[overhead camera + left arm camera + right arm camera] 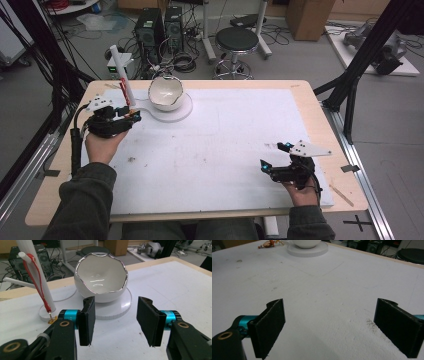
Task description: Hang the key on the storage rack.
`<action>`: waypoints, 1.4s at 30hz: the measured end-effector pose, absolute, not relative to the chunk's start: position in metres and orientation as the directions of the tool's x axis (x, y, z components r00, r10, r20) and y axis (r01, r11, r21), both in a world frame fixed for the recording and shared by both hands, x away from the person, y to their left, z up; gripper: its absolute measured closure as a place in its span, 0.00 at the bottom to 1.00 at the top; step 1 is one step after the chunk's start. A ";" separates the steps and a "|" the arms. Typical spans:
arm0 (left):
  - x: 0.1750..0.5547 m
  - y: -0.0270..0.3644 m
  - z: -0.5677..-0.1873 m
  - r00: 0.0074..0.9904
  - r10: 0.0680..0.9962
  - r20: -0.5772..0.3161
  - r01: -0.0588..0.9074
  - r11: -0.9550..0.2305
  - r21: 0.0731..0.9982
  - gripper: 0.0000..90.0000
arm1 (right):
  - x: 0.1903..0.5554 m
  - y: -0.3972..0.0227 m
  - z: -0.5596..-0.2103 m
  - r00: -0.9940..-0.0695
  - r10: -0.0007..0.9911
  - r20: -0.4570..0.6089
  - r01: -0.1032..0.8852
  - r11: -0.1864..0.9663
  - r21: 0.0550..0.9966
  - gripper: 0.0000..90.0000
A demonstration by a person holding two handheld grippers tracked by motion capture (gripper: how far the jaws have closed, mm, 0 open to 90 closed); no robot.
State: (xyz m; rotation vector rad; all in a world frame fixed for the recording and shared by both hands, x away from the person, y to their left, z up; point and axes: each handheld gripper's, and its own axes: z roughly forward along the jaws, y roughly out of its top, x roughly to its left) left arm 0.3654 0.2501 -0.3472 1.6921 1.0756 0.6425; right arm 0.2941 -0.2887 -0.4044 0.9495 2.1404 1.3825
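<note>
The bowl (101, 277) sat tilted on its round white base (113, 311) at the far left of the surface (225, 150), its mouth facing the left tongs (113, 320), parted and empty just short of it, while the right tongs (329, 327) idled wide open, well apart.

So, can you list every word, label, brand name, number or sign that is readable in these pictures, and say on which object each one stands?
There is no readable text in these pictures.
White bowl: plain, with a silver rim and no lettering.
White pole and red cord: no print.
Left gripper and right gripper: black fingers, no marking.
Black computer towers on the floor: any labels are too small and blurred to read.
</note>
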 end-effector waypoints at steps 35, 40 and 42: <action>0.328 0.235 -0.356 0.532 0.846 -0.042 0.329 -0.161 0.930 0.43 | 0.294 -0.292 -0.404 -0.669 0.742 0.037 0.327 0.249 0.911 0.10; 0.322 0.236 -0.358 0.538 0.842 -0.046 0.330 -0.160 0.930 0.42 | 0.294 -0.292 -0.404 -0.669 0.742 0.037 0.327 0.250 0.911 0.10; 0.319 0.237 -0.360 0.538 0.842 -0.048 0.329 -0.157 0.931 0.41 | 0.294 -0.292 -0.404 -0.669 0.743 0.035 0.326 0.250 0.912 0.10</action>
